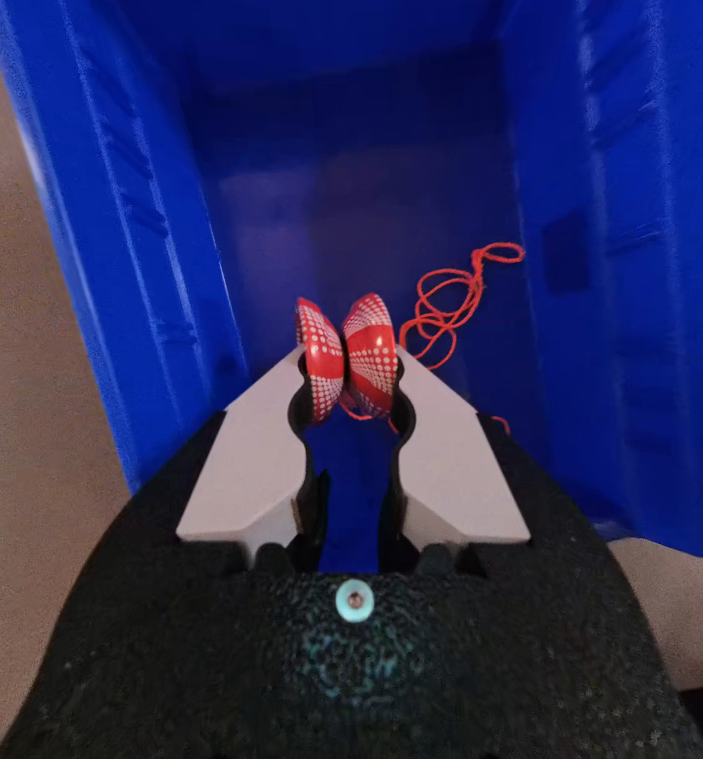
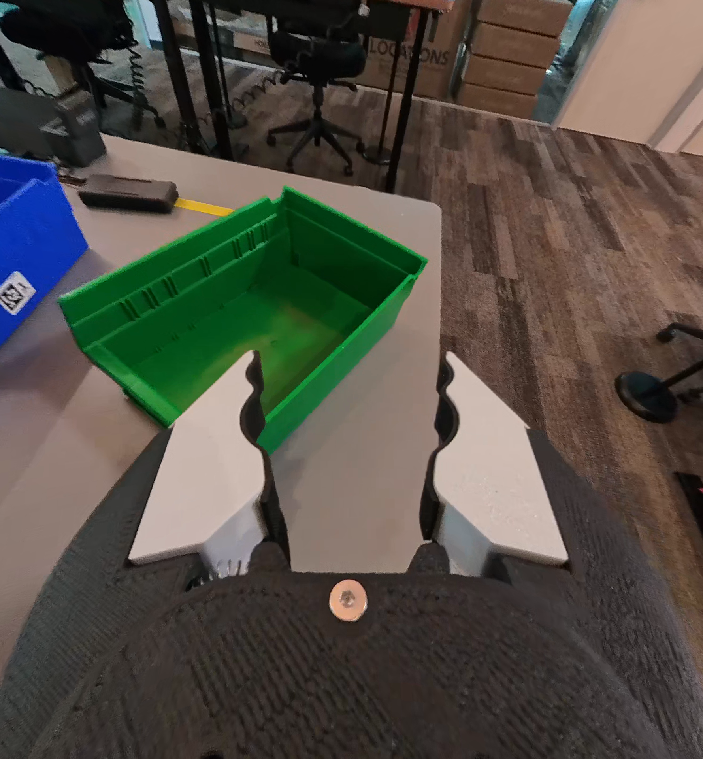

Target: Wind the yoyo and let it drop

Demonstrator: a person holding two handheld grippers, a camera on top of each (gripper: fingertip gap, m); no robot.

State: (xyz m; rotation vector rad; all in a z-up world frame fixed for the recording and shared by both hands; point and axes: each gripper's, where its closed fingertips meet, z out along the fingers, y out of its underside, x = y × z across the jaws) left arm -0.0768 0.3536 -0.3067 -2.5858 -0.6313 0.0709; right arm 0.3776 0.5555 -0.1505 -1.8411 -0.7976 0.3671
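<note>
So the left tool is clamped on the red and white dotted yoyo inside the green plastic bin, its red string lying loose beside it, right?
Not quite. The left tool does clamp the red and white dotted yoyo, with the loose red string beside it, but inside the blue plastic bin, as the left wrist view shows. The green plastic bin holds nothing in the right wrist view.

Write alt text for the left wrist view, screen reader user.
The left gripper is shut on a red yoyo with white dots, one finger on each outer face, inside a blue plastic bin. Its red string lies unwound in loose loops on the bin floor to the right.
</note>
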